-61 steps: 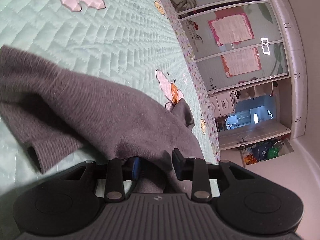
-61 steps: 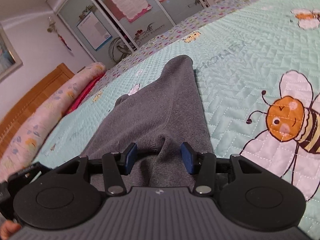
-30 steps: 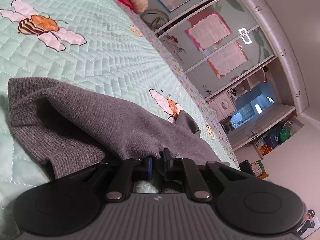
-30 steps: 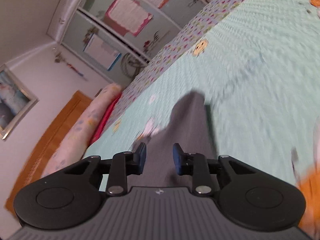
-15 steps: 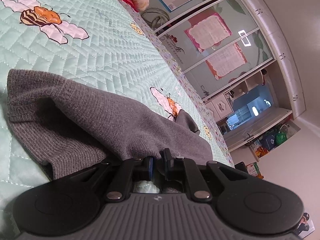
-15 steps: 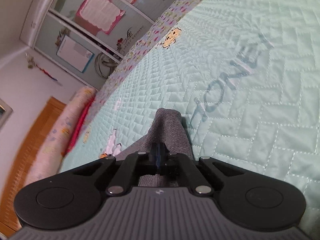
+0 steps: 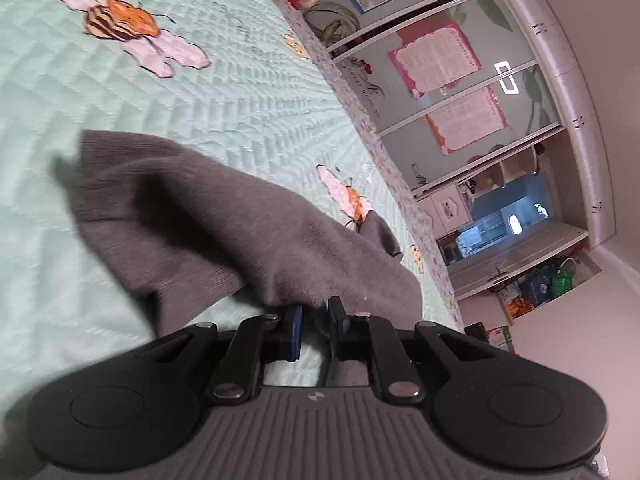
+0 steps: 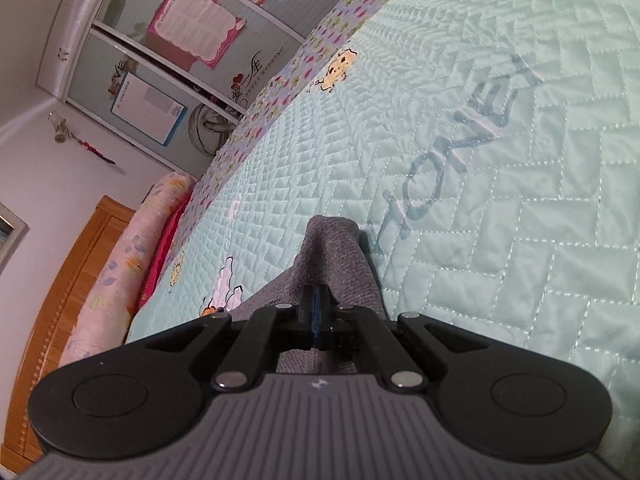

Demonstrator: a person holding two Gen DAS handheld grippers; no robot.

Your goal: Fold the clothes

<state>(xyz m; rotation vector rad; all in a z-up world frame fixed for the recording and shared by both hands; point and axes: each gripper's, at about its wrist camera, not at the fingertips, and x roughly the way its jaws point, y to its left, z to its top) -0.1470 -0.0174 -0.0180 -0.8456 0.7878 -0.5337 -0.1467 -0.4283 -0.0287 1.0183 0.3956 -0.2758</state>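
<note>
Left wrist view: one grey knit garment (image 7: 224,216) lies rumpled on a bed under a mint quilted bedspread (image 7: 240,120), its far tip reaching towards the bed's edge nearest the wardrobe. Two embroidered bees show on the quilt: one (image 7: 124,24) well beyond the garment, a second (image 7: 348,200) half covered by the cloth near that edge. The left gripper (image 7: 316,320) has its jaws nearly together, pinching a fold of the garment's near hem between the blue pads. Two pink posters (image 7: 436,60) hang on the glass wardrobe doors (image 7: 460,92). Compared with a second ago the grip is unchanged, the jaws a shade wider, and the view has rolled slightly.

Right wrist view: one narrow end of the same grey garment (image 8: 332,256) runs away from the camera, just beside the stitched word HONEY (image 8: 460,152). The right gripper (image 8: 316,312) is fully closed, its pads clamped together on a ridge of the cloth. A second ago its jaws stood apart over the fabric and the picture was blurred; now they are shut and the gripper sits lower, closer to the quilt. One rolled floral pillow (image 8: 120,280) lies against the wooden headboard (image 8: 52,312) at the bed's far end.
</note>
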